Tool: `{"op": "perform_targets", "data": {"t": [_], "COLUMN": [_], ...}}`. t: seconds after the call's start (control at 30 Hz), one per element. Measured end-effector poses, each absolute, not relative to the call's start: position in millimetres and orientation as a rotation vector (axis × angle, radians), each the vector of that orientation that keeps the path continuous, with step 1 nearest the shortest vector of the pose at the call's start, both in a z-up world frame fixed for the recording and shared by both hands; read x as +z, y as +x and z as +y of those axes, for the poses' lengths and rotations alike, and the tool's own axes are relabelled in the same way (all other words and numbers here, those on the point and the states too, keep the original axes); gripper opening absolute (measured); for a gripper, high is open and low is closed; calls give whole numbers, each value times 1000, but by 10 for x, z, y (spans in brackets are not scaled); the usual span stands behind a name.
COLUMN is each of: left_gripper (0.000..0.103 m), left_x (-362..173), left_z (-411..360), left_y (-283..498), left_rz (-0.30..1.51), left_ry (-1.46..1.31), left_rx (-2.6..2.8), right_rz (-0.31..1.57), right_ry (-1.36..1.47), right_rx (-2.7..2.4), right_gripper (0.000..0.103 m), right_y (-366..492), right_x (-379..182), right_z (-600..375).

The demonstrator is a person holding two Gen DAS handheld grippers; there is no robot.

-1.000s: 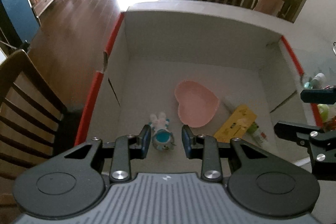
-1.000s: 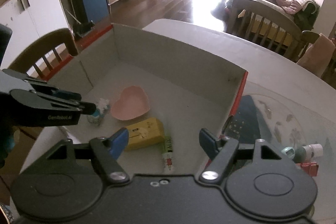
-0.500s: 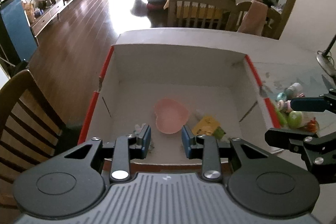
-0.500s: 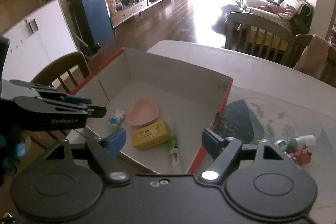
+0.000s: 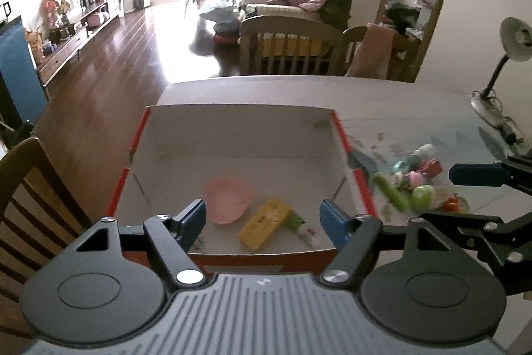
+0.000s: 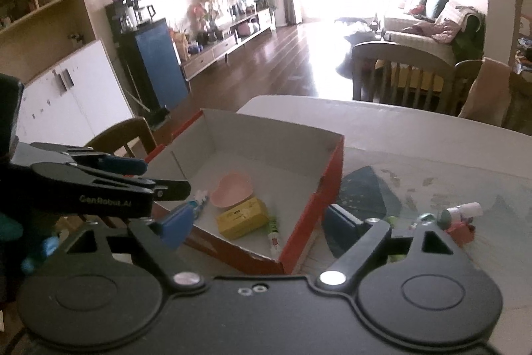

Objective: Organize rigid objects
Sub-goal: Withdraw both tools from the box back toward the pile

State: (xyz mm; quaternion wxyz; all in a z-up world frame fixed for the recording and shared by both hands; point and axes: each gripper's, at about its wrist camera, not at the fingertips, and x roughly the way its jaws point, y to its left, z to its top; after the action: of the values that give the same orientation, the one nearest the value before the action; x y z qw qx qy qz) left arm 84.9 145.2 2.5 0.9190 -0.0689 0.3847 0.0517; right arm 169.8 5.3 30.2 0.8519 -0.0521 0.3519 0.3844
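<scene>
The left gripper [image 5: 262, 223] is held above the near wall of the red-sided cardboard box [image 5: 239, 250]; its blue-padded jaws are spread wide with nothing between them. The right gripper [image 6: 256, 227] is likewise spread wide and empty, and is held over the box's near right corner.

Inside the box, close to the near wall, a small white-and-teal figurine [image 6: 199, 200] is seen lying at the left, largely hidden by the left finger in the left wrist view. Just right of it, a yellow rectangular carton [image 5: 266, 227] lies flat, with a white-and-green tube [image 5: 301, 227] just beside its right edge. A pink heart-shaped plastic dish [image 5: 227, 198] rests slightly farther in, close to the carton; contact cannot be judged.

On the white table [image 5: 382, 98], outside the box's right wall, a cluster of small items is recorded: a green stick-shaped piece [image 5: 392, 193], a round green ball [image 5: 422, 195], a small bottle with a white cap [image 5: 422, 153] and a red block [image 6: 460, 230]. The cluster is blurred, so further detail is left out.

Beyond the table, wooden slat-backed chairs [image 5: 289, 47] are visible.
</scene>
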Motion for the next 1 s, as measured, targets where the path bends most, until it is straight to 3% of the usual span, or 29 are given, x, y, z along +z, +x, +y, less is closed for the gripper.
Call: {"op": "perform_targets", "data": {"t": [0.23,0.37,0.77,0.9,1.0], "left_gripper": [75,83,85,98,100], "left_x": [143,165,29,-48,-114], "left_z": [1160,974,404,239,167], "left_y": [849,879,1093,1179,1262], "left_rz": [754,736,754,774,782], "left_ry": [-146,-145,-168,-177,-213], "left_rx": [59,26,-78,-85,-91], "right_rz": [693,663,708,735,747], "right_ry": [-69,-53,-54,-54,-57], "right_rx": [767,726,586,558,548], "right_gripper": [96,97,97,97,97], "right_y": [1593,1572,1715,1807,1874], "right_x": [365,346,18,-94,-170], "right_z": [-347,-609,-1401,-1588,-1726]}}
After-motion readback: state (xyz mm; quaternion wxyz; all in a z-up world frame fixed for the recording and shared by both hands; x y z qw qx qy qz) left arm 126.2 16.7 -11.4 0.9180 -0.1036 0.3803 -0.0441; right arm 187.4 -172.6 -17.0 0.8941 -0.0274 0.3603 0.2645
